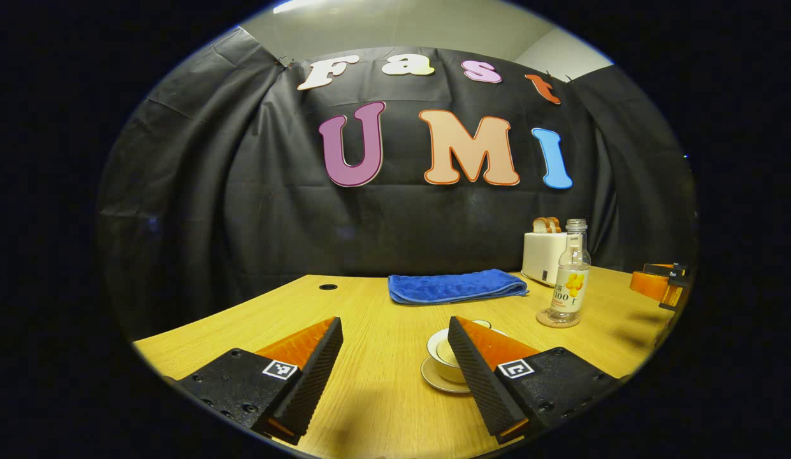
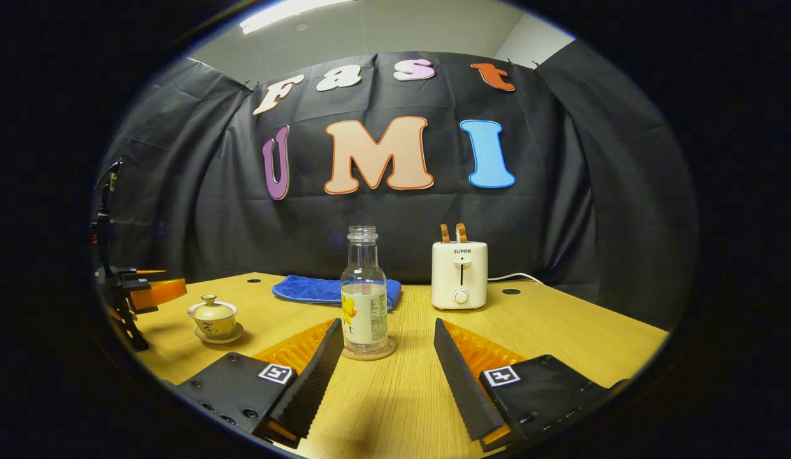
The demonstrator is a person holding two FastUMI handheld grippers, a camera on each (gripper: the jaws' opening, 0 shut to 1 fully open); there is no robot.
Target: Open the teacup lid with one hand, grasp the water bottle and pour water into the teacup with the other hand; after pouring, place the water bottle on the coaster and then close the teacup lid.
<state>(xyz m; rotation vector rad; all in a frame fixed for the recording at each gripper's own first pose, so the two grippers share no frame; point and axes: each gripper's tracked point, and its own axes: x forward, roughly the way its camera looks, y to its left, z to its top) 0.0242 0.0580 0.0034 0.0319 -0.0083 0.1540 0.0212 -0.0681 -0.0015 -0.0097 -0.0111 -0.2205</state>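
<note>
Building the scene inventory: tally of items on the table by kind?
Water bottle: 1
Coaster: 1, under the bottle
Teacup with lid on: 1
Saucer: 1
Blue towel: 1
Toaster: 1, two bread slices in it
Total: 6 items on the table, bread aside.

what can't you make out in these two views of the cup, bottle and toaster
- Teacup, left gripper view: its right side is hidden behind the left tool's finger.
- Water bottle, right gripper view: label print too small.
- Toaster, left gripper view: partly hidden behind the bottle.
</note>
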